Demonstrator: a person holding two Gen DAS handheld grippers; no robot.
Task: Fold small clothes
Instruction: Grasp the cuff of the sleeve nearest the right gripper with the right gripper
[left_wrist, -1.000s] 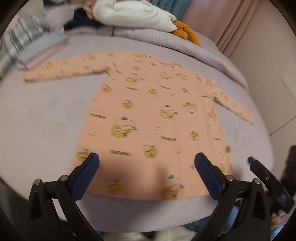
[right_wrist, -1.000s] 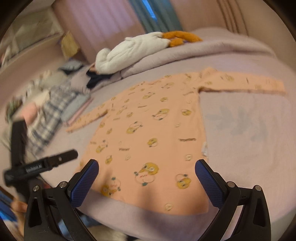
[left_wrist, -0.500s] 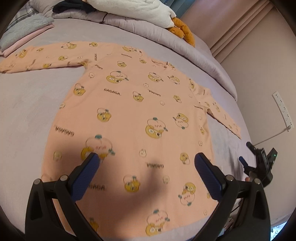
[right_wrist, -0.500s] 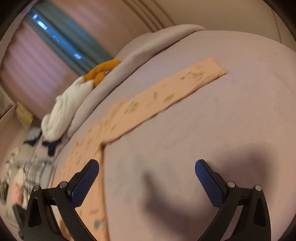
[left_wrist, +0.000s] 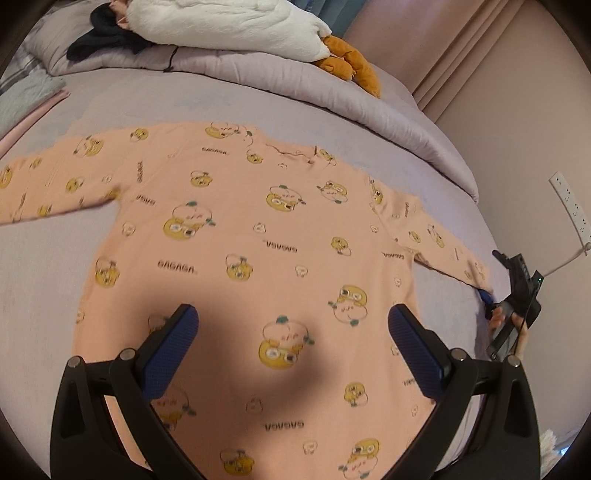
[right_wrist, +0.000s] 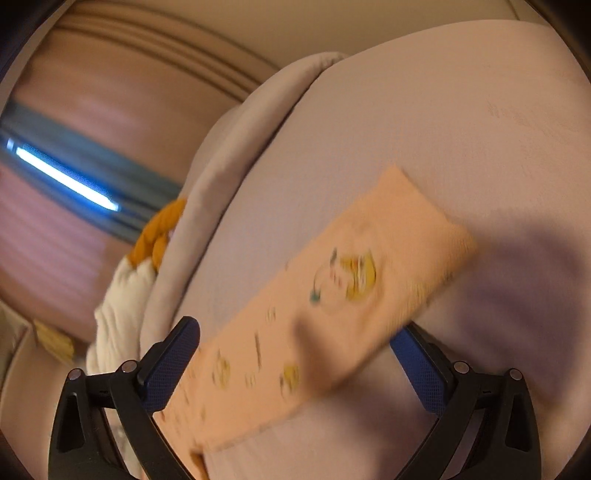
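A peach long-sleeved shirt (left_wrist: 258, 236) with yellow cartoon prints lies flat on a lilac bed, sleeves spread to both sides. My left gripper (left_wrist: 291, 339) is open and hovers over the shirt's lower body, holding nothing. My right gripper (right_wrist: 295, 354) is open, low over the end of the shirt's right sleeve (right_wrist: 332, 291), which runs between the spread fingers; the view is blurred. The right gripper also shows in the left wrist view (left_wrist: 517, 295), at the cuff of that sleeve.
A rolled lilac duvet (left_wrist: 295, 88) lies across the head of the bed with a white and orange plush toy (left_wrist: 236, 26) on it. Folded clothes (left_wrist: 26, 96) sit at the far left. A wall with a power strip (left_wrist: 570, 206) is on the right.
My left gripper has moved further in over the shirt's body. My right gripper has closed in on the end of the right sleeve, which now lies between its fingers.
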